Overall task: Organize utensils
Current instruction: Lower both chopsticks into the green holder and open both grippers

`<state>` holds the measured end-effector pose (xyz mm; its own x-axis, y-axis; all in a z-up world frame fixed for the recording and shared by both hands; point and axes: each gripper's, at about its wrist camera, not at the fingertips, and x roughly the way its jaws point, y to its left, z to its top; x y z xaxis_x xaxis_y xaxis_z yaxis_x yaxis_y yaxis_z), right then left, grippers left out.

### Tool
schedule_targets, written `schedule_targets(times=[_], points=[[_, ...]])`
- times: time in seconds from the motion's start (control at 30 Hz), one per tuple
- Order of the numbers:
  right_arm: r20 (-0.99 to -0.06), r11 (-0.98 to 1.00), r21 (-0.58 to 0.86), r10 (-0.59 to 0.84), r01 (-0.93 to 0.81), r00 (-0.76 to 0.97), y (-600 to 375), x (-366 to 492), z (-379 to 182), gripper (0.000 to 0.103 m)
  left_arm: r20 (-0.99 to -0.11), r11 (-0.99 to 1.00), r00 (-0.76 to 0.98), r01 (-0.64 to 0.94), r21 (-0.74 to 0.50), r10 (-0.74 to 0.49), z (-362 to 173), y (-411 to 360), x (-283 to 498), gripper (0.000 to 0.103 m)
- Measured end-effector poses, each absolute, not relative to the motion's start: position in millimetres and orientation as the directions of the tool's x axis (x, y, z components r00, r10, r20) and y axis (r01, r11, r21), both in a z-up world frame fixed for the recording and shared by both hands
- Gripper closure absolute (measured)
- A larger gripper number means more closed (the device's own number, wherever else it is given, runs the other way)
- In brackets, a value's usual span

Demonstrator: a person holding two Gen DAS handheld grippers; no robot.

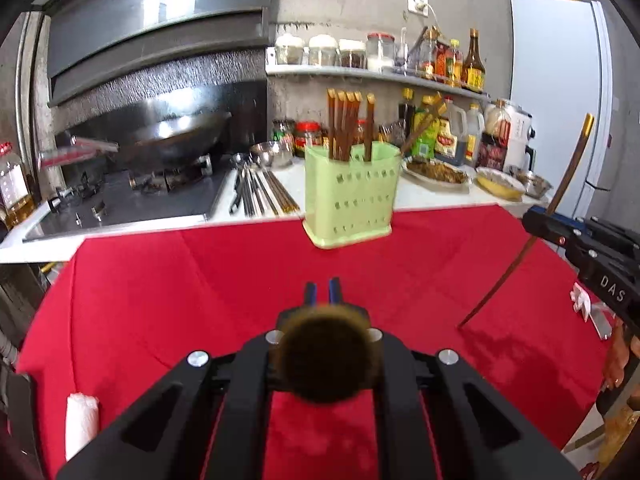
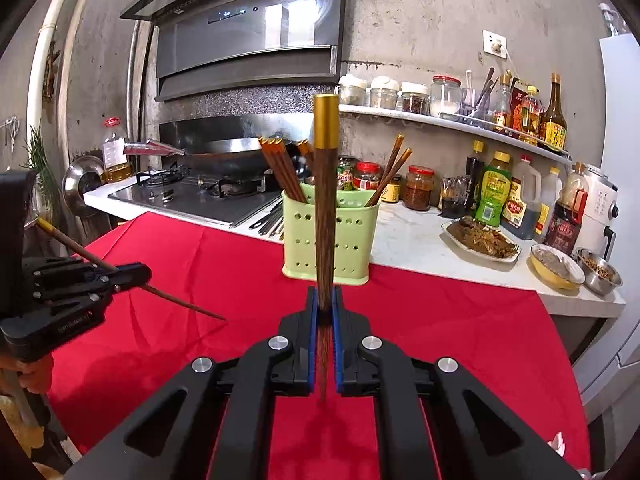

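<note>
Right wrist view: my right gripper (image 2: 325, 300) clamps chopstick (image 2: 326, 200) upright; green holder (image 2: 328, 236) straight ahead. Left gripper (image 2: 134, 274) clamps second chopstick (image 2: 176, 300), tilted, farther off.

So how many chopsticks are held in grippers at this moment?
2. One chopstick stands upright in the right gripper, gold cap up. Another chopstick is clamped in the left gripper, tip slanting down toward the red cloth.

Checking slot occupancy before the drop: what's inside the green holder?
The green holder has brown gold-capped chopsticks bunched on its left side and two more leaning right. Their lower ends and the holder's bottom are hidden by its walls.
</note>
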<state>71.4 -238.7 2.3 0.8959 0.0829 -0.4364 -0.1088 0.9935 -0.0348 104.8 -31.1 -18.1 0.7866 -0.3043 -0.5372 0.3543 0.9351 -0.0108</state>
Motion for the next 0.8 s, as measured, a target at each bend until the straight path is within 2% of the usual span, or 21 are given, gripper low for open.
schedule_targets(times=[0.27,0.47,0.63,0.8], points=[[-0.294,0.994,-0.037,0.084,-0.099,0.952,-252,117,63,0.097,-0.416,0.942,0.863,0.333,0.037,-0.288,51,-32,146,0.096],[-0.209,0.996,-0.05,0.057,-0.069,0.976,-258,171,100,0.097,-0.365,0.932,0.87,0.362,0.019,-0.331,94,-47,198,0.096],[-0.208,0.997,-0.019,0.063,-0.069,0.976,-266,220,106,0.096,-0.39,0.915,0.838,0.403,-0.029,-0.382,101,-64,247,0.096],[-0.274,0.996,-0.018,0.077,-0.086,0.959,-265,253,83,0.096,-0.485,0.898,0.773,0.435,-0.065,-0.41,70,-87,293,0.096]])
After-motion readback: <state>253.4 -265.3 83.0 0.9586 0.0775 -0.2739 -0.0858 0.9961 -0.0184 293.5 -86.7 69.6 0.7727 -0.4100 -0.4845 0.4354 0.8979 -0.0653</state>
